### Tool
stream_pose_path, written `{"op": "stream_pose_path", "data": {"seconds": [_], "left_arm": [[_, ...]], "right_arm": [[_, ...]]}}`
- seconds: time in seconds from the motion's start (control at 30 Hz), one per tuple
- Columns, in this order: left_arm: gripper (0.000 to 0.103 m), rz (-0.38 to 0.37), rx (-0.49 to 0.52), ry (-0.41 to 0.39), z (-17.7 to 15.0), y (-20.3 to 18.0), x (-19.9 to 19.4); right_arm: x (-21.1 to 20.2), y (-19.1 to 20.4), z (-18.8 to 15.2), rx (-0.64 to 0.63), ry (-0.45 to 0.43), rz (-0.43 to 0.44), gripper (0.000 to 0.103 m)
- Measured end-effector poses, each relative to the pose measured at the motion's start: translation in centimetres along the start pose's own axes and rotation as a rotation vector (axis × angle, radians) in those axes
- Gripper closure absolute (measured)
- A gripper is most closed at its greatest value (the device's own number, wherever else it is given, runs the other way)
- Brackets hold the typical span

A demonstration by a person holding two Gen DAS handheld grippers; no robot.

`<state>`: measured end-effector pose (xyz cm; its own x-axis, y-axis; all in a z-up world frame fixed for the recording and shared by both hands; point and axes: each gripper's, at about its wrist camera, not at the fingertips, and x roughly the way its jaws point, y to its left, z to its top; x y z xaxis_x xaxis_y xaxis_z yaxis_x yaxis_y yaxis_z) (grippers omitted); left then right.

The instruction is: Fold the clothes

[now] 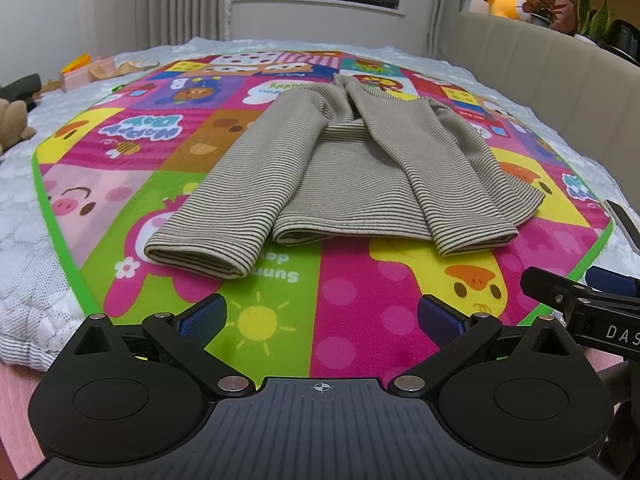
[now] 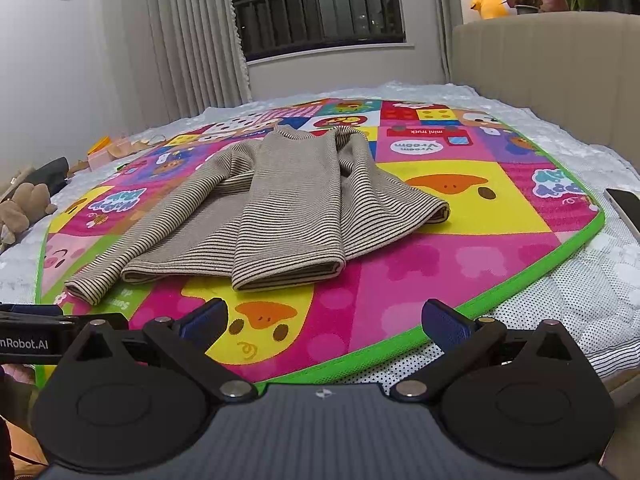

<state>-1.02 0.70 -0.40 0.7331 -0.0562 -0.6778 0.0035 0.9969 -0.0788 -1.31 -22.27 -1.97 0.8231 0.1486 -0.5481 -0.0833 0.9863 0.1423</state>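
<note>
The beige-and-brown striped knit top (image 1: 344, 168) lies on the colourful cartoon play mat (image 1: 348, 300) on the bed, sleeves already crossed over its front. Left tongs (image 1: 320, 318) and right tongs (image 2: 324, 322) hover wide open, empty, probably lining up for the bottom hem.

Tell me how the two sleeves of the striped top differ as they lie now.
The left sleeve runs along the body's outer edge, its cuff lying on the colourful play mat. The right sleeve is folded across the striped beige top, overlapping its body. Both are striped beige knit, with cuffs pointing toward the cameras.
</note>
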Motion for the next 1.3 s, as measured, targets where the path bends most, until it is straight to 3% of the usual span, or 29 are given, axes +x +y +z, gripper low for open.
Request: {"op": "stream_pose_path", "data": {"seconds": [0.83, 1.07, 1.3], "left_arm": [[0.000, 0.015, 0.018, 0.009, 1.0, 0.2, 1.8], [0.000, 0.024, 0.061, -0.008, 3.2, -0.1, 3.8], [0.000, 0.022, 0.093, -0.016, 7.2, 0.2, 6.6]], "right_arm": [[2.2, -1.1, 0.6, 0.021, 0.030, 0.031, 0.000], [4.4, -2.8, 2.0, 0.075, 0.047, 0.078, 0.000], [7.2, -3.9, 4.7, 0.066, 0.059, 0.040, 0.000]]}}
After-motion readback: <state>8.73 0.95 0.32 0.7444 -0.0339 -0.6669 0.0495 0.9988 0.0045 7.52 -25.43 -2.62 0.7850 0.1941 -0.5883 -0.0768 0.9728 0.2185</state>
